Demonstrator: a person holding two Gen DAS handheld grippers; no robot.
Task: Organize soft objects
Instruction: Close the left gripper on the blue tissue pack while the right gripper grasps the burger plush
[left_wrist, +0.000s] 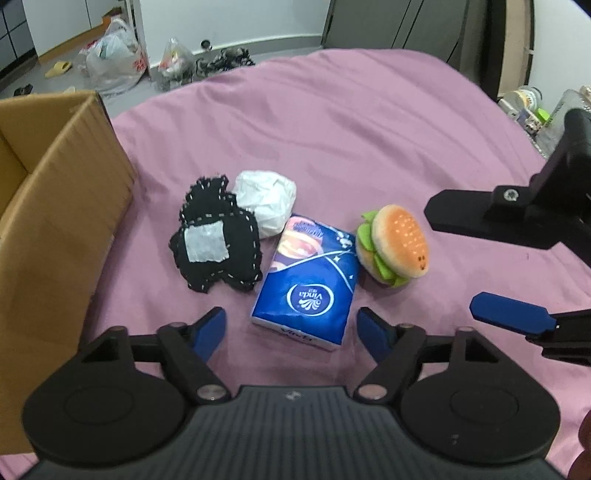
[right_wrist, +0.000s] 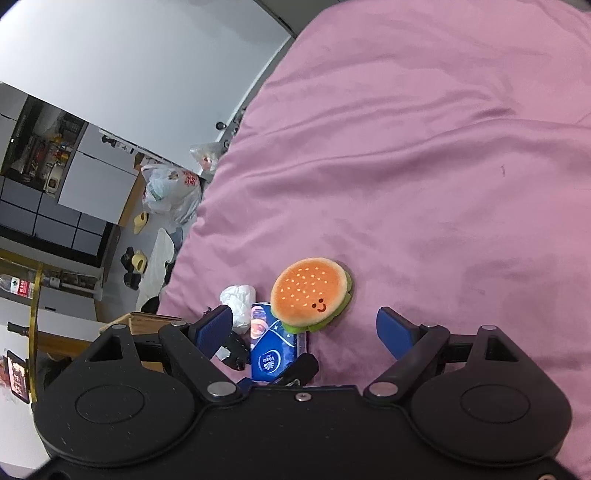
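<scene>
Surface: bed (left_wrist: 369, 122), pink sheet.
Room: cardboard box (left_wrist: 55, 206) left; plastic bags (left_wrist: 114, 59) on far floor.
Writing: "Vinda" on blue tissue pack (left_wrist: 306, 280).
Left claw (left_wrist: 291, 328): wide, pack between, untouched.
Right claw (right_wrist: 304, 325): wide, empty.

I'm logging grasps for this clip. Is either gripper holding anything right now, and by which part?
Nothing is held. The left gripper is open above the tissue pack; the right gripper is open near the burger plush.

One blue tissue pack (left_wrist: 306, 284); one burger plush (left_wrist: 397, 245); one black knitted cloth (left_wrist: 216, 240); one white wad (left_wrist: 267, 201); one cardboard box (left_wrist: 55, 206).
</scene>
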